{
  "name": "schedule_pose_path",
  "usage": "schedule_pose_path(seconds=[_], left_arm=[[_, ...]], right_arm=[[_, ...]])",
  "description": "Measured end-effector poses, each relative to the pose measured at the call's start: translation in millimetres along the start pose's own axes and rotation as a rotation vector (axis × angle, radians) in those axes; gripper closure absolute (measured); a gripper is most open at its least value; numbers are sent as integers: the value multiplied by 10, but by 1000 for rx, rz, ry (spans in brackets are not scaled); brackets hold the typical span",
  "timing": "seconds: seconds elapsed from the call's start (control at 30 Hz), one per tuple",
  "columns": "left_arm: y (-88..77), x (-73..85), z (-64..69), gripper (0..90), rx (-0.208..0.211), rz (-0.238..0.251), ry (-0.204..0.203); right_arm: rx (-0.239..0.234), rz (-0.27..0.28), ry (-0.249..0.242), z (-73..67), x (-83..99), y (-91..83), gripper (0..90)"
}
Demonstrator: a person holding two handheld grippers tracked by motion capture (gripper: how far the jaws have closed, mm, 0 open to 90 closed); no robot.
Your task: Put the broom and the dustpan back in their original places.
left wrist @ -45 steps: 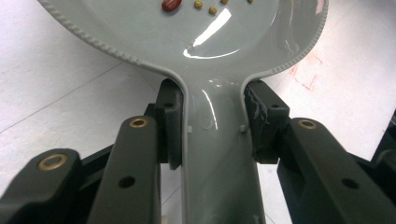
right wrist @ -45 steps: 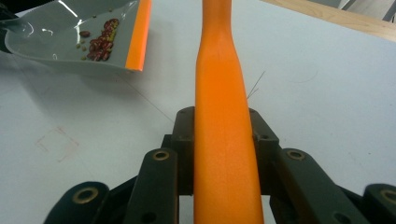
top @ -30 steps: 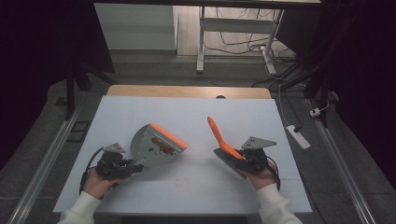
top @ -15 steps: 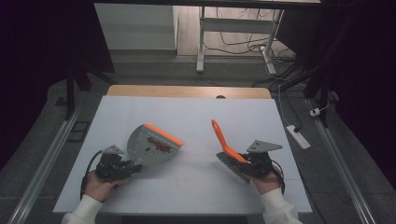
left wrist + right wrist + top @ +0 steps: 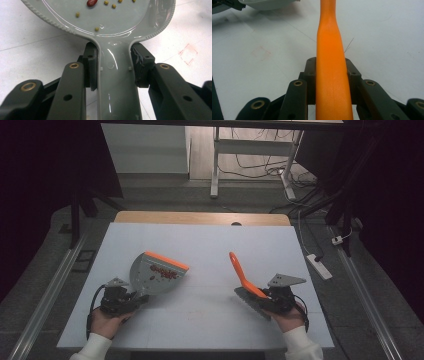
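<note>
A grey dustpan (image 5: 156, 274) with an orange front lip lies on the white table (image 5: 200, 245) at left of centre. Several small red and yellow beans (image 5: 92, 3) sit in its pan. My left gripper (image 5: 133, 297) is shut on the dustpan's grey handle (image 5: 113, 82), one pad on each side. At the right, my right gripper (image 5: 267, 296) is shut on a brush with an orange handle (image 5: 240, 270). That handle slants up and away to the left, and the grey bristles (image 5: 251, 302) rest near the table. The orange handle (image 5: 331, 75) runs straight up between the right jaws.
A faint red square (image 5: 188, 53) is drawn on the table surface between the two tools. A white power strip (image 5: 318, 266) lies on the floor right of the table. Metal rails (image 5: 47, 292) flank both sides. A desk frame (image 5: 216, 165) stands beyond the far edge.
Both hands have drifted slightly toward the near edge, carrying the dustpan and the brush with them. Both grips are unchanged.
</note>
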State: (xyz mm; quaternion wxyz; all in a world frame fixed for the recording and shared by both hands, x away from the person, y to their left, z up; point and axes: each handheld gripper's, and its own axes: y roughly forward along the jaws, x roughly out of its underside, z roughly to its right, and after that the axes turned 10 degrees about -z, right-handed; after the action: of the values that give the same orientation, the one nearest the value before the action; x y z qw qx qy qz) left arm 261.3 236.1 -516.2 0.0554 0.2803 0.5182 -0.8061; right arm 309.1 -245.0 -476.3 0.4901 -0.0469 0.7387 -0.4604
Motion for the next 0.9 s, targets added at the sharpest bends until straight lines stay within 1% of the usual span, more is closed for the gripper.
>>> schedule_pose_path(seconds=[0.1,0.17,0.27,0.37,0.47,0.5,0.6,0.67,0.77,0.9], left_arm=[[19,8,-5,616,-21,1,-31],[32,13,-12,616,-35,1,-49],[37,14,-19,616,-37,11,-61],[34,12,-22,616,-52,23,-75],[26,17,-37,616,-61,38,-102],[25,21,-39,616,-65,44,-111],[31,29,-40,616,-71,52,-130],[35,32,-39,616,-76,57,-140],[36,35,-34,616,-86,68,-155],[52,30,-18,616,-99,73,-163]], right_arm=[[-3,-6,12,-7,11,-3,698],[-3,-3,8,-15,18,-6,698],[-7,-6,10,-23,27,-8,698],[-10,-11,16,-21,40,-11,698],[-33,-12,39,-13,50,-18,699],[-40,-13,40,-15,53,-21,698],[-41,-24,49,-21,61,-18,698],[-41,-35,60,-6,70,-8,699],[-52,-48,93,43,82,7,698],[-67,-53,125,129,93,32,698]])
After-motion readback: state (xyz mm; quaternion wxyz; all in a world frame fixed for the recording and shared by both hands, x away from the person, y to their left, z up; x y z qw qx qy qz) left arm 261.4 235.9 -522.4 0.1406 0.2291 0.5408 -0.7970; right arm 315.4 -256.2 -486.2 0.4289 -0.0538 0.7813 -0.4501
